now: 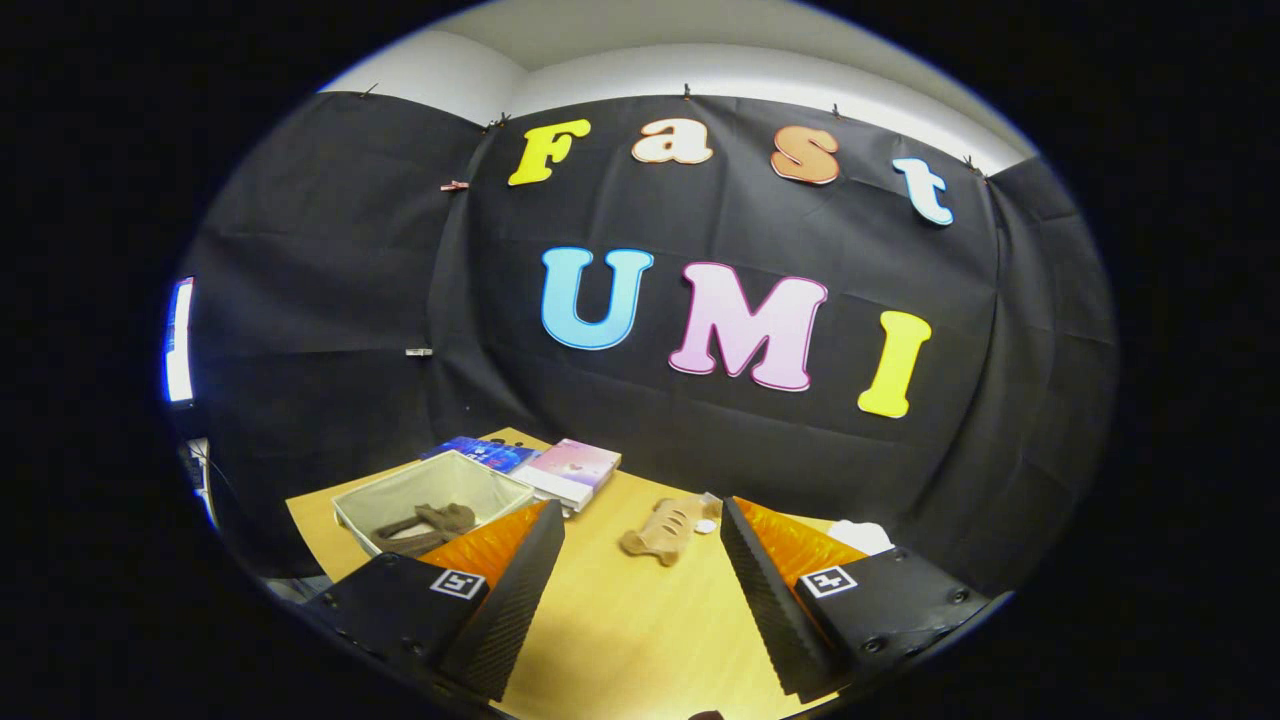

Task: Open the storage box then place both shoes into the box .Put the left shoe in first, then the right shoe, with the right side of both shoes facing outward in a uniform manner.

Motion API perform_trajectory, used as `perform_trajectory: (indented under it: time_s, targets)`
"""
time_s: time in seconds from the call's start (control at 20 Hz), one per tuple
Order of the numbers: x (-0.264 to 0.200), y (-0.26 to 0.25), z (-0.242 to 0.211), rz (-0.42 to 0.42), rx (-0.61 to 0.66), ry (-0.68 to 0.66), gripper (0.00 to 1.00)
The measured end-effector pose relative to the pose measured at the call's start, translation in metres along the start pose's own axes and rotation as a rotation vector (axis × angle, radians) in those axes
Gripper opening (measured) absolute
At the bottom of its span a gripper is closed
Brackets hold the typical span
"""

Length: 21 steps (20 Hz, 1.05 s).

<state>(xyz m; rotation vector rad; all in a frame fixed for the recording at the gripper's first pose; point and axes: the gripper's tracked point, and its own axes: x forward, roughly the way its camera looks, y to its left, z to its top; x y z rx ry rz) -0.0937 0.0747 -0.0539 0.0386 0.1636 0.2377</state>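
Shoe number two is the step in hand, by my reading: the box (pixel 437 497) beyond the left finger stands open with one dark shoe (pixel 425 526) inside, while the tan shoe (pixel 662 529) lies on the surface (pixel 620 620) just ahead of the fingers. The gripper (pixel 640 580) hangs with jaws released, holding nothing. Next it must drop onto that tan shoe.

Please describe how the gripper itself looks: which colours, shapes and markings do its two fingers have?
The gripper has two wedge-shaped black fingers with ribbed inner pads. Behind each finger sits an orange panel and a matte black housing with screws. Each housing carries a small white square tag printed with a black pattern.
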Motion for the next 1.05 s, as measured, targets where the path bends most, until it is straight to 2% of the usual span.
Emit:
perform_trajectory:
  time_s: [0.15, 0.35, 0.65, 1.05]
  targets:
    - [-0.015, -0.022, -0.019, -0.024, 0.006, 0.005, 0.98]
    - [-0.028, -0.037, -0.034, -0.001, 0.014, 0.021, 0.98]
    - [-0.038, -0.046, -0.034, 0.042, 0.007, 0.006, 0.98]
    - [-0.040, -0.057, -0.031, 0.049, 0.021, -0.018, 0.98]
